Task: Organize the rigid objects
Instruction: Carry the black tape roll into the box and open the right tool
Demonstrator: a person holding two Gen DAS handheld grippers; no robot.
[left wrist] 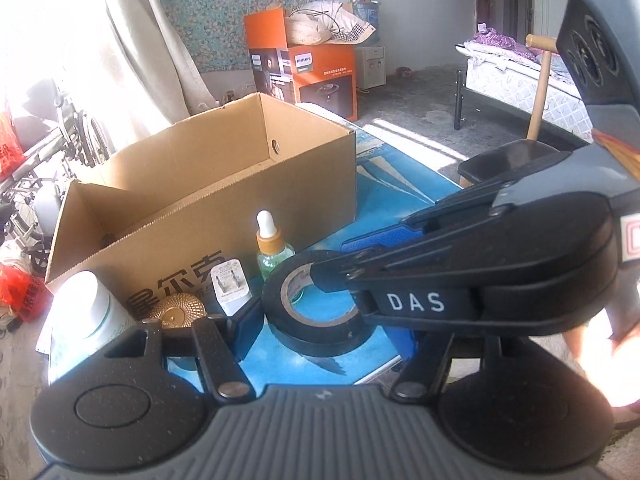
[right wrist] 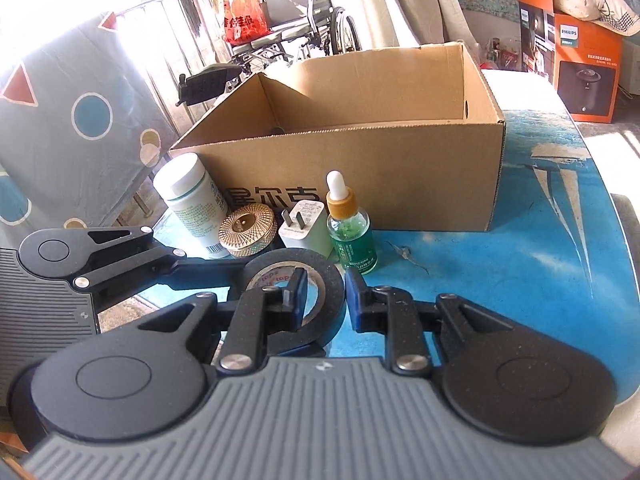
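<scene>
A black tape roll (left wrist: pixel 316 332) (right wrist: pixel 320 280) hangs just above the blue table (left wrist: pixel 400 188) (right wrist: pixel 520 240). My right gripper (left wrist: pixel 344 258) (right wrist: pixel 327 298) is shut on its wall, one blue pad inside the hole and one outside. My left gripper (left wrist: pixel 324 320) is shut on the roll across its outer sides; one of its fingers (right wrist: pixel 200 271) reaches in from the left. Behind the roll stand a green dropper bottle (left wrist: pixel 272 256) (right wrist: pixel 352 236), a white charger (left wrist: pixel 232 288) (right wrist: pixel 304 228), a gold round lid (left wrist: pixel 176 312) (right wrist: pixel 246 230) and a white bottle (left wrist: pixel 96 308) (right wrist: pixel 192 196). An open cardboard box (left wrist: pixel 240 184) (right wrist: pixel 360 160) stands behind them.
An orange carton (left wrist: pixel 320 76) (right wrist: pixel 584 60) stands on the floor beyond the table. A wheelchair (right wrist: pixel 304 36) is behind the box and a patterned cloth (right wrist: pixel 80 120) hangs at the left. A dark stool (left wrist: pixel 500 160) and a bed (left wrist: pixel 520 80) stand to the right.
</scene>
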